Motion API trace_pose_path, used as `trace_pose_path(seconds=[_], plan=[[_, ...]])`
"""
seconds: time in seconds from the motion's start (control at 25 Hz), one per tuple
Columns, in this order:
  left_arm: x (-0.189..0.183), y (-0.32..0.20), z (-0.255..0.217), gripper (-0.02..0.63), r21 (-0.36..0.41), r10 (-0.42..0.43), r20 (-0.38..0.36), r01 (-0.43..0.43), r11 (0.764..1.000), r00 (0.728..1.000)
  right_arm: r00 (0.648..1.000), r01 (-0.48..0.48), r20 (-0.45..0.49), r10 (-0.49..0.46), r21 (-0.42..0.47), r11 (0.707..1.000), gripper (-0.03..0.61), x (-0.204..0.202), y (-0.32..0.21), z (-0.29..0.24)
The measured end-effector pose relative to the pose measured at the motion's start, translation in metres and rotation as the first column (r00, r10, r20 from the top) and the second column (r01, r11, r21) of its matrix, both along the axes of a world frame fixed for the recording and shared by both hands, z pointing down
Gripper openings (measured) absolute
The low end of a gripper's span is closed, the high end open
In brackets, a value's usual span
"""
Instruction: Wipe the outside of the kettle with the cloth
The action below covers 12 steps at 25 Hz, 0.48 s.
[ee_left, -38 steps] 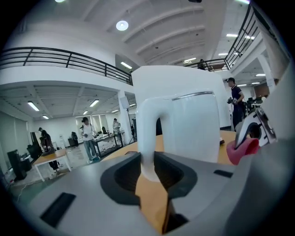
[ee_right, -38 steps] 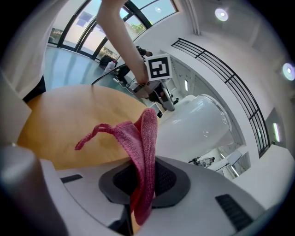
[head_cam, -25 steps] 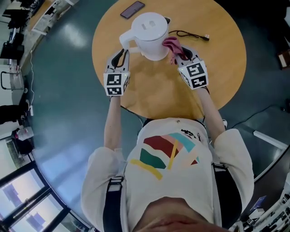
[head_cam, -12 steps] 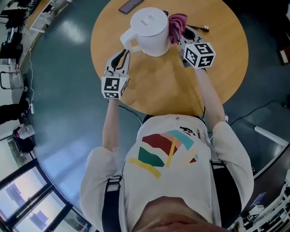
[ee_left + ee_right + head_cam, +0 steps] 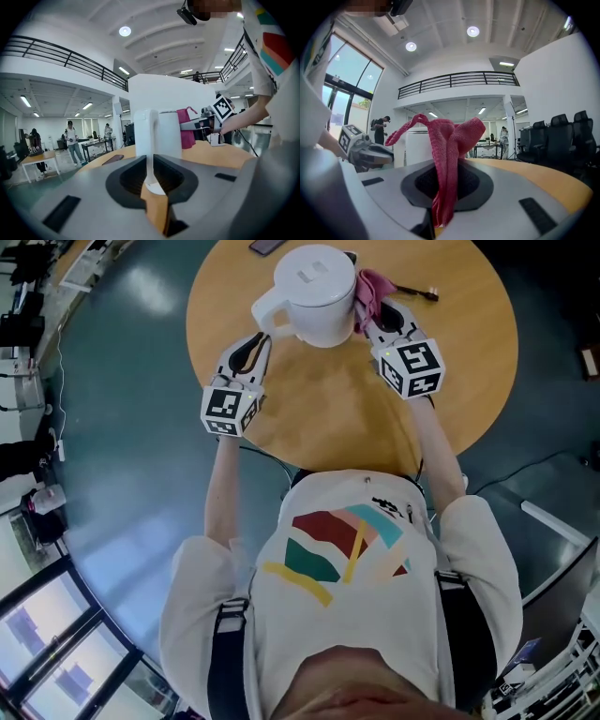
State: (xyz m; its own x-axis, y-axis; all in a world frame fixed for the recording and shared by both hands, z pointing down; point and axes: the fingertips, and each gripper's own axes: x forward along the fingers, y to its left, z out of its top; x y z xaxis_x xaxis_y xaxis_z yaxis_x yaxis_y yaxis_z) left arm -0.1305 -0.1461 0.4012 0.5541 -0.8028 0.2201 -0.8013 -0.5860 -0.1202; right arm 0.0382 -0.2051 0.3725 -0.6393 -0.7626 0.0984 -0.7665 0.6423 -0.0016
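Note:
A white kettle (image 5: 314, 292) stands on the round wooden table (image 5: 328, 418), with its handle (image 5: 265, 312) turned to the left. My left gripper (image 5: 260, 338) reaches that handle. In the left gripper view the handle (image 5: 149, 140) runs down between the jaws, and the left gripper (image 5: 152, 187) is shut on its lower part. My right gripper (image 5: 372, 320) is shut on a pink cloth (image 5: 372, 287), which lies against the kettle's upper right side. In the right gripper view the cloth (image 5: 447, 154) bunches up out of the jaws, with the kettle (image 5: 417, 147) behind it.
A dark phone (image 5: 267, 245) lies at the table's far edge behind the kettle. A black cable (image 5: 417, 292) lies to the right of the cloth. People stand at desks (image 5: 72, 140) far off, and black chairs (image 5: 562, 140) stand beyond the table.
My right gripper has carried the cloth from low on the kettle's right side up and away to its upper right side. The left gripper has stayed at the handle.

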Motion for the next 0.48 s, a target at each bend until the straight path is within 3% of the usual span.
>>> trace_pose_path(seconds=[0.16,0.48], plan=[[0.001,0.002,0.001,0.091,-0.001,-0.004,-0.004,0.004,1.0,1.0,0.996,0.055,-0.066,-0.053,0.039,0.998,0.038,-0.013,0.024,-0.002],[0.006,0.007,0.0,0.091,0.004,-0.013,-0.007,0.013,1.0,1.0,0.989,0.132,-0.074,-0.13,0.029,0.991,0.038,-0.036,0.052,-0.006]])
